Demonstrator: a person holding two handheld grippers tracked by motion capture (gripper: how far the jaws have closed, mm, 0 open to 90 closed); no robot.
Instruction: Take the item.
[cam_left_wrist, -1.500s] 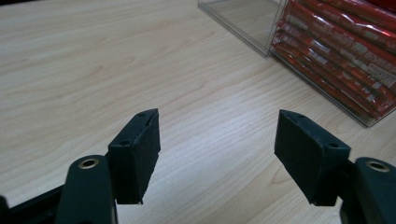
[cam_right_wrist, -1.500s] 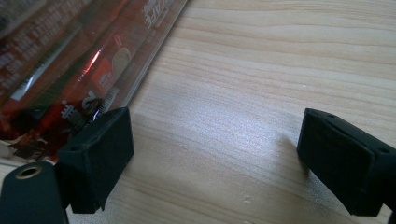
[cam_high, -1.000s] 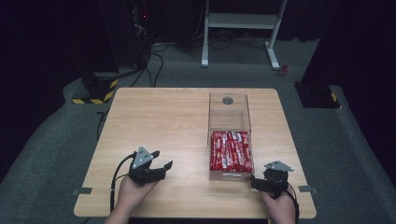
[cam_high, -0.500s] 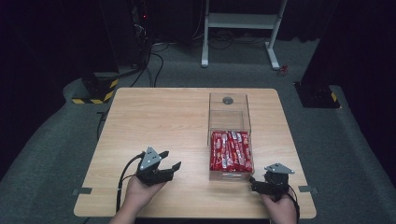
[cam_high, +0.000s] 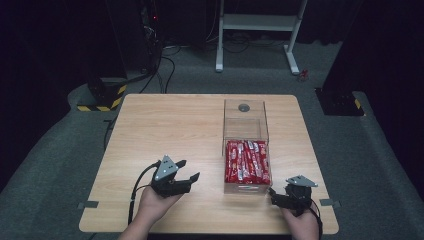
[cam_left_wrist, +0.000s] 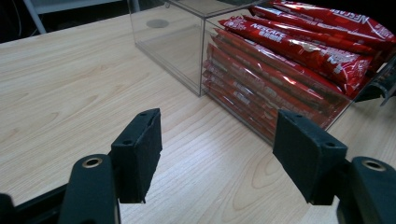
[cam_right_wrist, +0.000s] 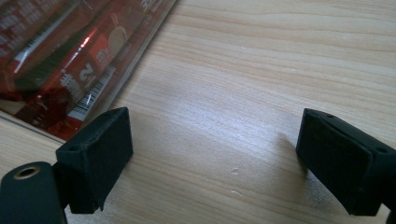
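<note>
Pale wood makes up the surface (cam_high: 165, 130), which stands on grey carpet in a dark room with a white frame (cam_high: 257, 30) behind it. At its left the left gripper (cam_high: 189, 170) hovers with fingers spread and empty, angled toward one clear box (cam_high: 245, 117). Red coffee sticks (cam_high: 247, 161) fill the box's near half, long axes running away from the person, and just right of it the right gripper (cam_high: 274, 196) also has fingers spread.

Open fingers (cam_left_wrist: 140, 154) facing red sachets (cam_left_wrist: 299, 51) in clear box (cam_left_wrist: 187, 51).
</note>
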